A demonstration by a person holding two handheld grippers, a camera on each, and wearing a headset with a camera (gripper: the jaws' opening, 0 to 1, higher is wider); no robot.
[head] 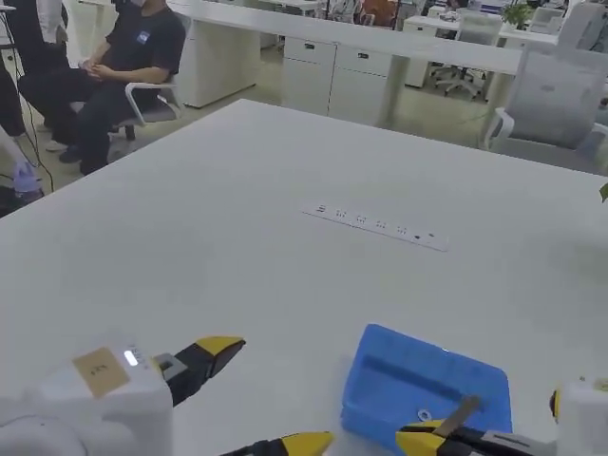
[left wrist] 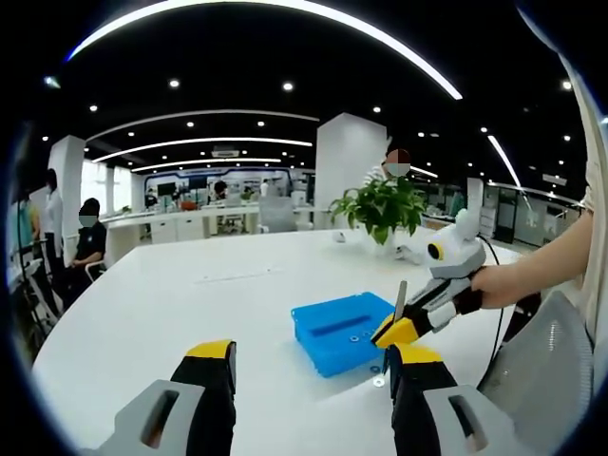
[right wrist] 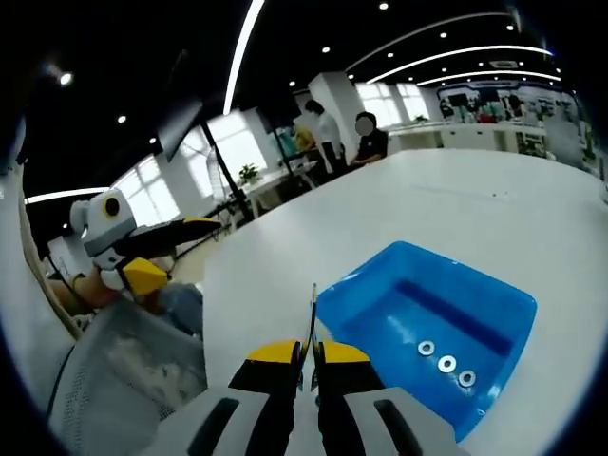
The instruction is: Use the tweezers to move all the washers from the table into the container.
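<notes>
A blue container (head: 432, 375) sits on the white table (head: 237, 218) near its front edge. Three washers (right wrist: 446, 363) lie in a row on the floor of the container (right wrist: 427, 323). My right gripper (right wrist: 309, 353) is shut on thin tweezers (right wrist: 313, 318), whose tip points up over the container's near rim. In the head view the right gripper (head: 418, 439) holds the tweezers (head: 461, 413) over the tray's front edge. My left gripper (head: 261, 394) hangs open and holds nothing, to the left of the tray. A small washer-like speck (left wrist: 379, 382) lies on the table beside the container (left wrist: 342, 328).
A white power strip (head: 375, 226) lies across the middle of the table. A seated person (head: 123, 57) is beyond the far left corner. A potted plant (left wrist: 380, 204) stands on the table's far side. A grey chair (right wrist: 123, 366) is close to the table edge.
</notes>
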